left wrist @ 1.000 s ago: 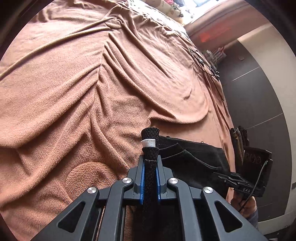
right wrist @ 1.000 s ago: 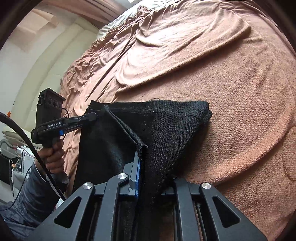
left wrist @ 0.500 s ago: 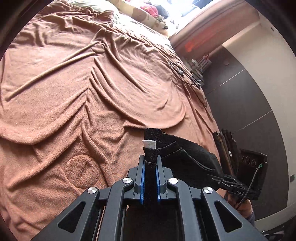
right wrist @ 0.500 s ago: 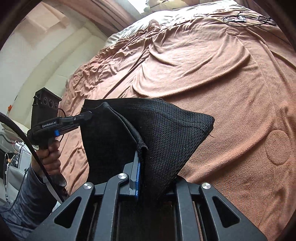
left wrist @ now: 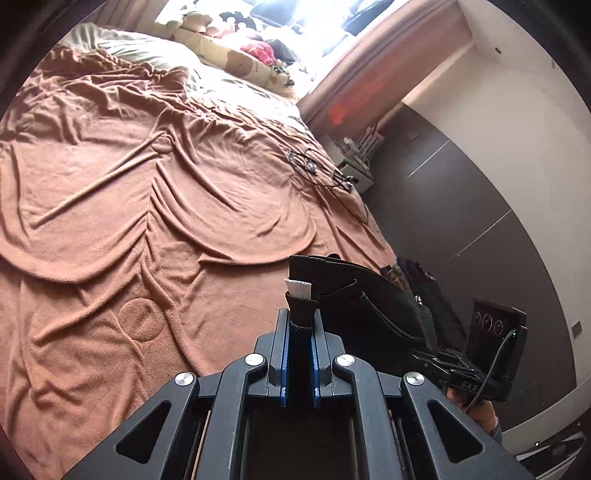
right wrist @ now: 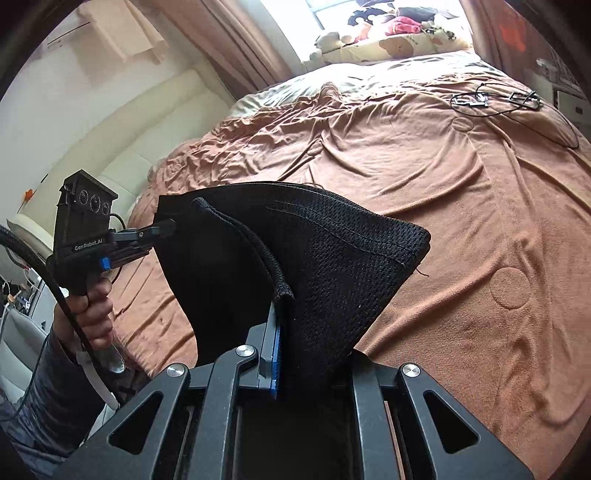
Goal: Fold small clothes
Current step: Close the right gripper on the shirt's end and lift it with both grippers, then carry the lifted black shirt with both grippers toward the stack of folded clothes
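Both claws, left claw (left wrist: 299,314) and right claw (right wrist: 284,314), are clenched on the black garment (right wrist: 332,258), held in the air above the bed's (right wrist: 461,221) near edge. Thick hem may slip out, spoiling the fold.

A wrinkled brown blanket (left wrist: 155,206) covers the bed, black cables (right wrist: 480,99) lying on it.

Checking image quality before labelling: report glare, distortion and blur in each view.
Left wrist view: window blown out, fisheye bends the wall, black garment sharp. Right wrist view: window overexposed, brown blanket curves, knit texture crisp, dark corners vignette.
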A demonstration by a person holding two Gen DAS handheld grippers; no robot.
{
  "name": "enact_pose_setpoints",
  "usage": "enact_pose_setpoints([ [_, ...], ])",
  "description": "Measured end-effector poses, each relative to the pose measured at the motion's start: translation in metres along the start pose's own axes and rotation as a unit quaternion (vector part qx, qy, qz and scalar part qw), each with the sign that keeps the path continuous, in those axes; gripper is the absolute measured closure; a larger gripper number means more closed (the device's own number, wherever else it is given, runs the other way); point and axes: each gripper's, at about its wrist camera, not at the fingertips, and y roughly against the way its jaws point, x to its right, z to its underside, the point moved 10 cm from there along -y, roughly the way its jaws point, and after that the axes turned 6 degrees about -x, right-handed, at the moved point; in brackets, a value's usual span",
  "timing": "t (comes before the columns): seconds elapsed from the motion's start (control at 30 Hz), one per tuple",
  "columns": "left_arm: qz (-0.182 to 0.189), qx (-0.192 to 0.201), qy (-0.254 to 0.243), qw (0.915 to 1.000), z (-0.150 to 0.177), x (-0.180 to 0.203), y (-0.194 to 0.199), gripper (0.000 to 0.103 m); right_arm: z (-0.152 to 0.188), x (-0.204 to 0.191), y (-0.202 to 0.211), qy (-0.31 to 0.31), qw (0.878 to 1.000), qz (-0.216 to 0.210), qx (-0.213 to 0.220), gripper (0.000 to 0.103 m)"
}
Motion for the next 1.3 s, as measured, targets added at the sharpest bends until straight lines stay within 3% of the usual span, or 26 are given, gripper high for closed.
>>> enact_pose_setpoints([
  [0.27,0.008,0.033,-0.024,0.9991,0.02,0.049,0.044,0.094,0.027,-0.029,0.063,0.03,0.998,0.016,0.046,0.095],
  [0.77,0.062,0.078,-0.085,0.9914,0.048,0.162,0.104,0.094,0.071,-0.061,0.193,0.046,0.986,0.078,0.14,0.096],
  [1.07,0.104,0.083,-0.13,0.9825,0.062,0.238,0.115,0.094,0.106,-0.072,0.262,0.051,0.976,0.117,0.176,0.096],
  [1.3,0.117,0.069,-0.166,0.9767,0.066,0.287,0.102,0.094,0.126,-0.063,0.292,0.052,0.971,0.143,0.187,0.096],
])
